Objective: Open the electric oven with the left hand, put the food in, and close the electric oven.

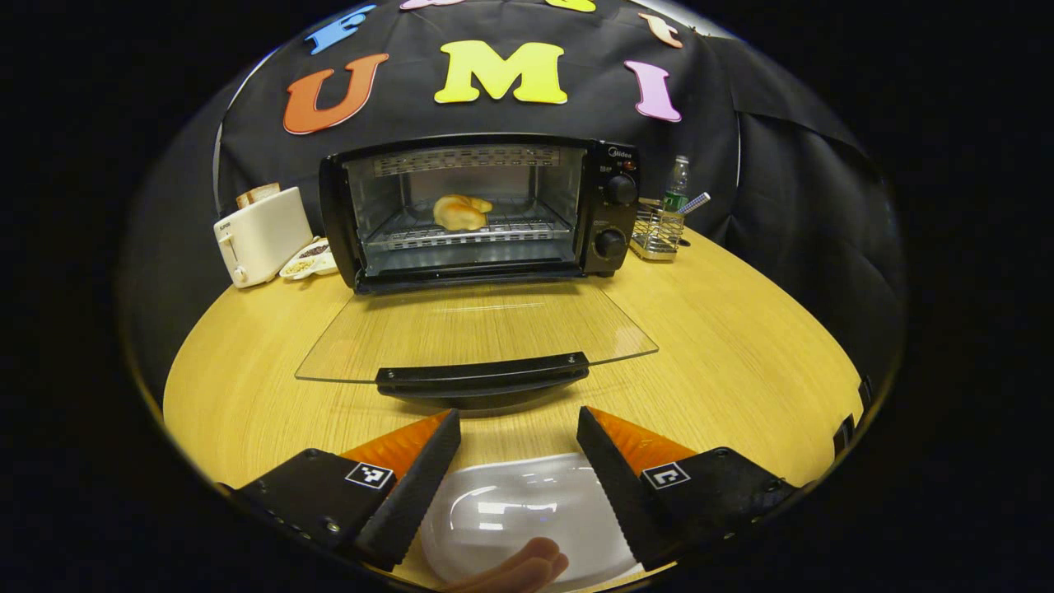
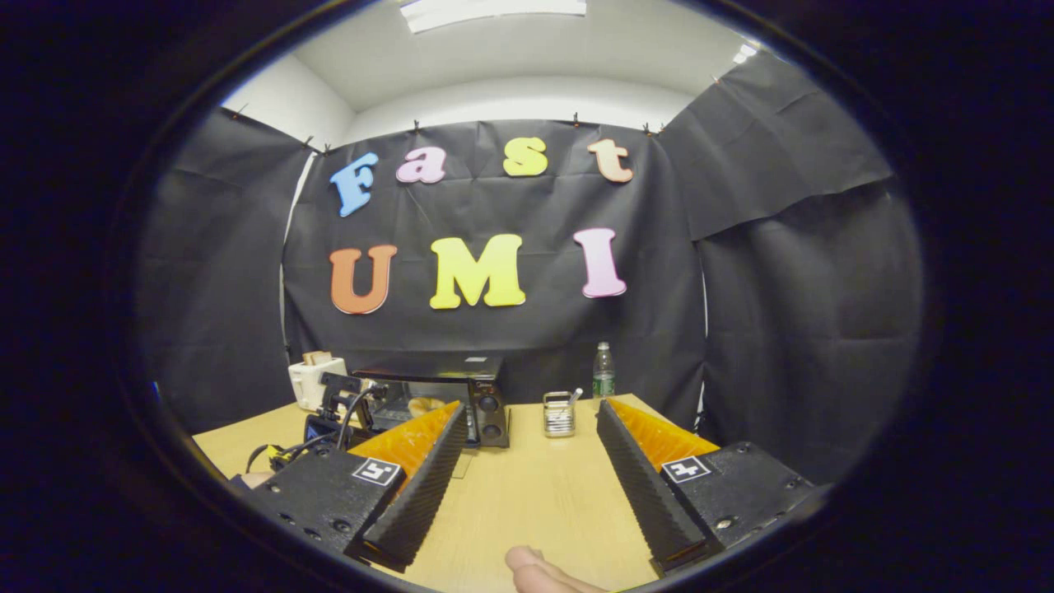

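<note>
Above the counter [image 1: 741, 362], the left claw [image 1: 517, 428] gapes wide, empty, just short of the handle [image 1: 482, 375] of the electric oven's [image 1: 482, 210] lowered glass door. Food [image 1: 461, 212] sits on the oven rack. The right claw [image 2: 527, 436] also hangs wide open, touching nothing.

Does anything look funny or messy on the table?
Nothing is spilled or broken. The oven door hangs wide open, lying flat over the table, with the food already on the rack inside. That fits the job; the door just needs closing.
</note>
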`<move>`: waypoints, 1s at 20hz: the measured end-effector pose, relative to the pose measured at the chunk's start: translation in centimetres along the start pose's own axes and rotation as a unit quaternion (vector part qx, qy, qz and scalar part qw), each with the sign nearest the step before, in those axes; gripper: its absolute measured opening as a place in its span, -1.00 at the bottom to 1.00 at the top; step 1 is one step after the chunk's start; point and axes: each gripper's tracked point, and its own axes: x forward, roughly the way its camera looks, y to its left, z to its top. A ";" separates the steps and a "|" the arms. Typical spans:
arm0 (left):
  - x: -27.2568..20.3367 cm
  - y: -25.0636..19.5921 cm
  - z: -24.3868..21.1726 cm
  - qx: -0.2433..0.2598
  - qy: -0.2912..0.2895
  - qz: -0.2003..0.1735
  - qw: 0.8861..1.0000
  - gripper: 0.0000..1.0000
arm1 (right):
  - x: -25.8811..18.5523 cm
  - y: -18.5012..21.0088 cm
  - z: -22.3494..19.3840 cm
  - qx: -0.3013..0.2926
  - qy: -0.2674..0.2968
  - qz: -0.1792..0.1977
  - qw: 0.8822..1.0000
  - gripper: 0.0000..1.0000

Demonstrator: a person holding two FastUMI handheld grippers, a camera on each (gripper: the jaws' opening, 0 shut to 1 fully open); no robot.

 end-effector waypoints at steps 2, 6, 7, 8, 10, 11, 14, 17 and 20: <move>1.1 0.1 -0.8 -0.015 0.027 0.003 1.000 0.90 | 0.2 -0.6 -0.3 0.001 0.002 0.002 1.000 1.00; 1.3 0.3 -0.7 -0.039 0.044 -0.008 0.998 0.84 | 1.3 -1.9 -0.7 0.007 0.009 -0.001 1.000 1.00; 1.2 0.3 -0.7 -0.044 0.047 -0.009 0.998 0.84 | 1.5 -1.7 -0.5 0.009 0.011 0.003 1.000 0.93; 1.1 0.3 -0.5 -0.047 0.050 -0.009 0.998 0.84 | 1.7 -1.5 -0.4 0.011 0.012 0.008 1.000 0.93; 0.7 0.5 0.1 -0.048 0.048 -0.004 0.998 0.84 | 2.1 -1.4 0.0 0.010 0.010 0.011 1.000 0.93; 0.5 0.5 0.6 -0.048 0.045 -0.003 0.998 0.84 | 2.4 -1.4 -0.1 0.007 0.009 0.012 1.000 0.93; 0.0 0.7 2.4 -0.039 0.030 0.002 0.999 0.88 | 2.9 -1.0 -0.4 0.007 0.014 0.019 1.000 0.93; -0.2 0.6 2.7 -0.035 0.031 0.004 0.999 0.83 | 3.2 -1.0 -0.6 0.010 0.017 0.023 1.000 0.93; -0.5 0.6 3.3 -0.035 0.030 0.003 0.999 0.84 | 3.2 -1.1 -0.9 0.014 0.018 0.022 0.999 0.93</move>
